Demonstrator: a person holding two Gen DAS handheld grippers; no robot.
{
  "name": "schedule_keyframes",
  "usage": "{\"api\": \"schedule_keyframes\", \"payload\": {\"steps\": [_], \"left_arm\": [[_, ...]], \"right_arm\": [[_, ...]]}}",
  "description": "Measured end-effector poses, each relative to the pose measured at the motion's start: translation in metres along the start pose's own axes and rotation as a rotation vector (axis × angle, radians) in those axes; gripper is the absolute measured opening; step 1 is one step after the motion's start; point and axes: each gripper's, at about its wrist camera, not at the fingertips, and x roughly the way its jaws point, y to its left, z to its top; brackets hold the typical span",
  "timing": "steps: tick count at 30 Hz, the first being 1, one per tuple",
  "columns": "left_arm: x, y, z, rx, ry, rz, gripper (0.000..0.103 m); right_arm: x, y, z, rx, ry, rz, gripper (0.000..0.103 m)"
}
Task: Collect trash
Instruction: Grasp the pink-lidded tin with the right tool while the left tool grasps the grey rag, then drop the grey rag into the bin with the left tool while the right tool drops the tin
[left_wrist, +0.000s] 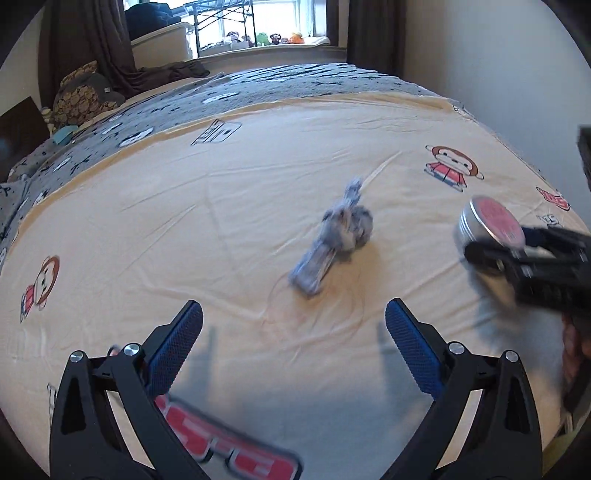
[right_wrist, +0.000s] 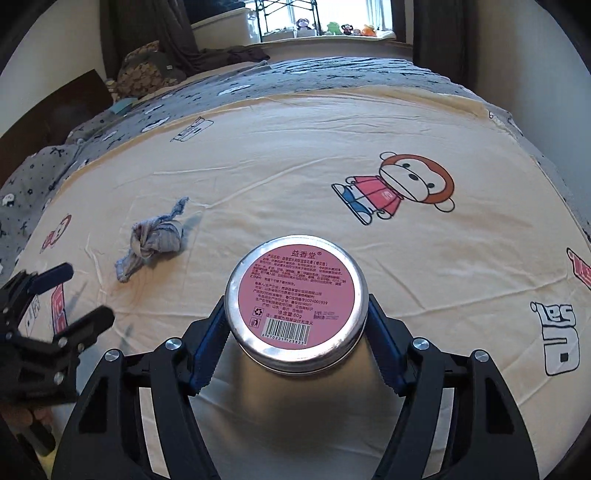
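I have the round metal tin (right_wrist: 296, 301) clamped in my right gripper (right_wrist: 296, 334), its blue pads (right_wrist: 207, 350) pressing the curved side wall from both sides. The tin is short and wide, so it has no real long axis; its flat pink-labelled face, with barcode, points up and away from my right camera, held above the cream bedsheet (right_wrist: 295, 166). From the left wrist, the same tin (left_wrist: 489, 221) shows at the right, tilted, with the right gripper (left_wrist: 491, 251) around it. To the tin's left, well apart from it, a knotted grey-blue cloth scrap (left_wrist: 334, 236) lies on the sheet, its long axis running from near-left to far-right. My left gripper (left_wrist: 293, 319) hovers just short of it, fingers spread wide and holding nothing.
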Motion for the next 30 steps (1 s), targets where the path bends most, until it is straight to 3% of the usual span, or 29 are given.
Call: {"api": "schedule_keyframes", "payload": {"steps": [4,7,9,10,13,20,30], "left_arm": [[0.020,-0.013,0.022,0.013,0.003,-0.009,0.086],[0.036,-0.020,0.035,0.009,0.017,-0.021,0.075],[0.047,-0.027,0.040,0.021,0.048,-0.046,0.057],[0.052,-0.029,0.041,0.028,0.071,-0.058,0.044],[0.048,-0.030,0.039,0.028,0.069,-0.045,0.026],[0.007,-0.018,0.020,0.023,0.061,-0.029,0.023],[-0.107,0.013,-0.022,-0.033,-0.043,0.007,0.023]], "right_arm": [[-0.011,-0.008,-0.005,0.018,-0.014,0.009,0.071],[-0.016,-0.009,-0.005,0.011,-0.021,0.003,0.071],[-0.017,-0.011,-0.005,0.015,-0.020,0.007,0.071],[-0.016,-0.012,-0.005,0.017,-0.018,0.011,0.071],[-0.016,-0.014,-0.006,0.012,-0.013,0.008,0.071],[-0.035,-0.002,-0.010,0.008,-0.038,0.015,0.071],[-0.106,0.051,-0.027,-0.104,-0.086,0.008,0.071]]}}
